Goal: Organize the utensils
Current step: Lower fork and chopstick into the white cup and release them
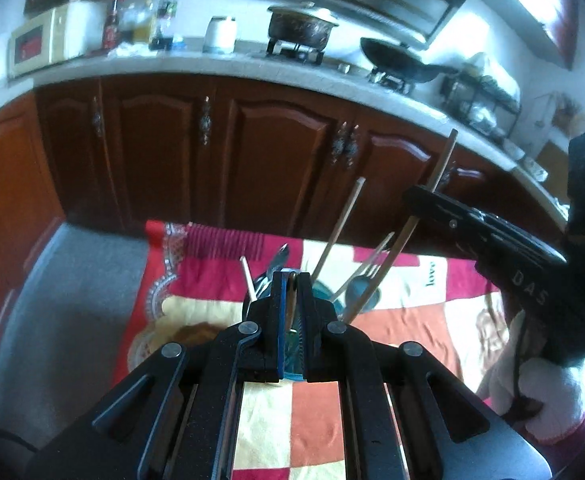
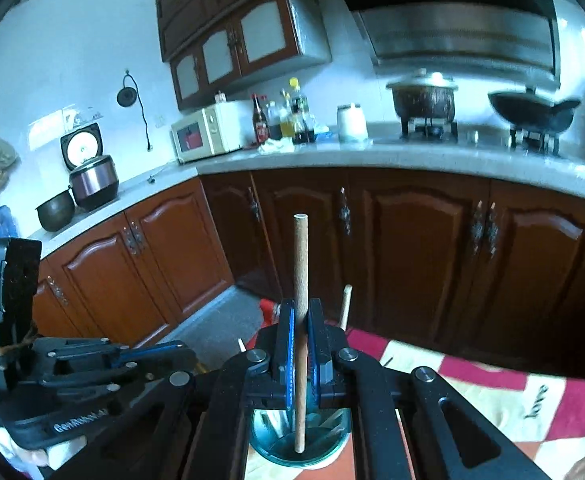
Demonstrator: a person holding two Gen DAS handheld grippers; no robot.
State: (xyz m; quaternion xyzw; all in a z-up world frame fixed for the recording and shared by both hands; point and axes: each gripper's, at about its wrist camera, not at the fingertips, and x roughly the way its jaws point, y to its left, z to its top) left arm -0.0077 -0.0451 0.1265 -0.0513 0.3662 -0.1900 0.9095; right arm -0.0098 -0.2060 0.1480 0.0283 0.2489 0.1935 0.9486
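Right tool (image 2: pixel 300 320) clamps a chopstick (image 2: pixel 300 264) over the teal cup (image 2: pixel 292 454), left tool (image 1: pixel 291 292) pinches another utensil; next, lower and release.

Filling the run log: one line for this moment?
right gripper: shut on chopstick | chopstick tip over teal cup | left gripper: shut

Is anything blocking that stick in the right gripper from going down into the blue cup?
Nothing visible does. The right gripper holds the chopstick upright, its lower tip already over the open mouth of the blue cup. Other utensils lean against the cup's sides.
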